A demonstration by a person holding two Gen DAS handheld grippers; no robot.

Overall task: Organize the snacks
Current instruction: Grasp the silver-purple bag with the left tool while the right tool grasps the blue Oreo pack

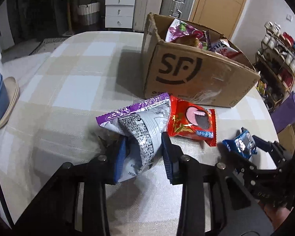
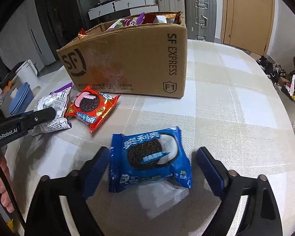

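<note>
Left tool: clamped on the crumpled silver-purple snack bag | right tool: pads apart either side of the blue cookie pack, not pressing it | red cookie pack lies between them on the desk | cardboard box of snacks stands at far side.

My left gripper tilts down, pads pinched on the silver packet. My right gripper tilts down, jaws apart, straddling the blue packet.
</note>
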